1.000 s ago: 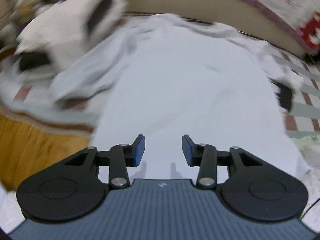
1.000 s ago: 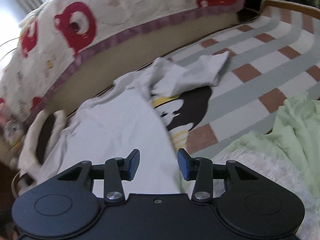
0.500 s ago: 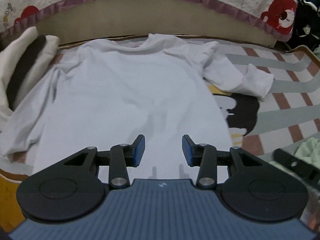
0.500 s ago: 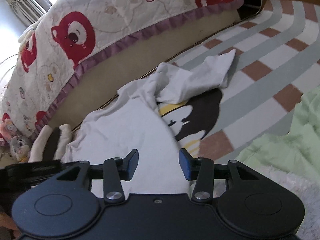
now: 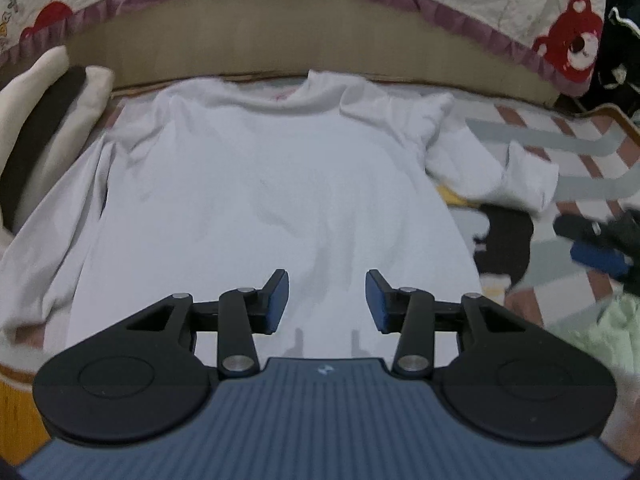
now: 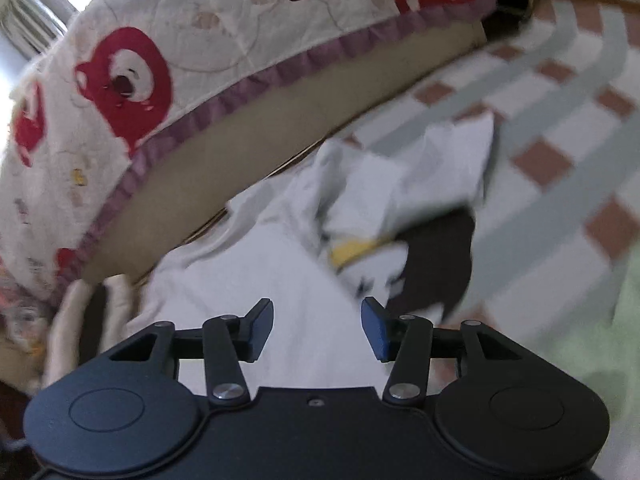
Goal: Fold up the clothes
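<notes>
A white long-sleeved shirt (image 5: 272,184) lies spread flat on a checked rug, collar toward the bed. Its left sleeve (image 5: 52,240) runs down the left side, and its right sleeve (image 5: 492,168) lies bunched out to the right. My left gripper (image 5: 327,300) hovers open over the shirt's lower middle, nothing between its fingers. In the right wrist view the same shirt (image 6: 272,280) shows with the crumpled sleeve (image 6: 416,176) ahead. My right gripper (image 6: 317,330) is open above the shirt's right edge. It also appears, blurred, at the left wrist view's right edge (image 5: 600,248).
A bed with a bear-print quilt (image 5: 520,4) (image 6: 180,52) rises behind the shirt. The rug (image 6: 560,152) has grey stripes, red squares and a penguin figure (image 6: 400,264). A cream and black garment (image 5: 44,128) lies at left, a pale green one (image 6: 600,340) at right.
The left gripper swung right from the shirt's left side and now faces it squarely, moving slightly closer. The right gripper has tilted and shifted forward toward the crumpled sleeve. Both stayed open.
</notes>
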The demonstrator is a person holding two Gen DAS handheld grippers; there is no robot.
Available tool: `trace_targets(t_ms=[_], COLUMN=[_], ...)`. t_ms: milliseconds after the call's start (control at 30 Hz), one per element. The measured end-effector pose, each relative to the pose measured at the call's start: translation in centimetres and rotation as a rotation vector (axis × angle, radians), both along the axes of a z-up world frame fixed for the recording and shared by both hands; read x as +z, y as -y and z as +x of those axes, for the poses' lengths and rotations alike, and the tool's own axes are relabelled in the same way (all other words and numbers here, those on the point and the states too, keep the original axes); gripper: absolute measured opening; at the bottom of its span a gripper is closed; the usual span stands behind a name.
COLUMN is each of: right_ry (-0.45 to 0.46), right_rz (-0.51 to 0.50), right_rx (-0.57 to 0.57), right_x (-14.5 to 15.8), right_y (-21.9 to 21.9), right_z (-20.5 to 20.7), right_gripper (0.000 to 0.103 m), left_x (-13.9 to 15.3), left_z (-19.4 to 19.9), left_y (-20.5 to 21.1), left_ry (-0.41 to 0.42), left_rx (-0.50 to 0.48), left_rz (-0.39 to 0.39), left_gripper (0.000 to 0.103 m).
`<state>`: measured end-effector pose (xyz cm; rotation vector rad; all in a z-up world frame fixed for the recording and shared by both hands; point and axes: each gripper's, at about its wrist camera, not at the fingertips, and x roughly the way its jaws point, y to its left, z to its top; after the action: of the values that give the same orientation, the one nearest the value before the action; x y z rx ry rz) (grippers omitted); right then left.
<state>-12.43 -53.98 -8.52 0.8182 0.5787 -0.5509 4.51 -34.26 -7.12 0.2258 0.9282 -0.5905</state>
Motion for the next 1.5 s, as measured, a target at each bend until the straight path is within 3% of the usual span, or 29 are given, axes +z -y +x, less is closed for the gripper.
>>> trace_targets(t_ms=[67, 167, 400, 500, 533, 600, 733, 833, 1000, 1133, 1233, 1267, 1300, 1367, 1433, 1500], right_ry=[-0.054, -0.033, -0.093, -0.143, -0.154, -0.158, -0.072, -0.139, 0.012, 0.021, -0.074, -0.121, -0.156, -0.195, -0.147, -0.031], right_rz=[-0.006, 0.008, -0.088, -0.163, -0.182, -0.147, -0.057, -0.096, 0.03, 0.102, -0.013, -0.072, -0.131, -0.238, -0.38, -0.508], right_rx=[-0.021, -0.058, -0.013, -0.048, -0.07, -0.165, -0.326, -0.336, -0.435, -0.476, -0.34, -0.275, -0.207, -0.121, -0.157, -0.253], right_x=[0.3, -0.3, -4.9, -6.3, -6.7, -7.7, -9.3, -10.0, -11.1, -12.3, -12.3, -12.3, -12.3, -11.8, -9.2, -5.6], right_y=[2.3, 4.3, 3.3, 5.1, 6.0, 8.6, 12.8, 14.5, 19.0, 21.3, 21.3, 21.1, 20.9, 20.7, 20.5, 21.1], right_z=[2.4, 4.4, 5.8, 5.7, 5.5, 4.3, 1.6, 2.5, 1.0, 0.7, 3.1, 4.3, 5.6, 7.5, 7.3, 5.1], right_gripper=[0.055, 0.055, 0.055, 0.055, 0.055, 0.055, 0.055, 0.055, 0.055, 0.057, 0.056, 0.036, 0.007, 0.003, 0.003, 0.003], left_x=[-0.1, -0.9, -5.4, -7.1, -7.3, -7.3, -6.7, -6.4, -7.0, -9.3, -10.4, -10.3, -10.3, -9.7, -8.9, -8.0], left_z=[1.2, 2.9, 5.0, 5.0, 5.1, 5.7, 7.6, 9.0, 10.7, 11.5, 12.4, 12.6, 12.8, 13.3, 14.0, 15.0], left_y=[0.8, 1.9, 4.8, 7.7, 8.5, 9.8, 12.2, 14.0, 17.9, 22.3, 24.3, 24.5, 24.6, 24.4, 23.7, 22.7], left_ry=[0.023, 0.027, -0.022, 0.016, 0.02, 0.021, 0.052, 0.083, 0.1, 0.094, 0.097, 0.103, 0.109, 0.119, 0.111, 0.086], left_rx=[-0.002, -0.007, -0.012, -0.048, -0.064, -0.088, -0.126, -0.163, -0.251, -0.323, -0.336, -0.342, -0.348, -0.342, -0.323, -0.3], left_rz=[0.008, 0.024, 0.022, 0.122, 0.121, 0.098, 0.064, 0.055, 0.041, 0.097, 0.11, 0.1, 0.09, 0.063, 0.018, -0.061], left_gripper=[0.042, 0.045, 0.046, 0.046, 0.046, 0.05, 0.057, 0.057, 0.062, 0.065, 0.065, 0.065, 0.064, 0.062, 0.062, 0.062])
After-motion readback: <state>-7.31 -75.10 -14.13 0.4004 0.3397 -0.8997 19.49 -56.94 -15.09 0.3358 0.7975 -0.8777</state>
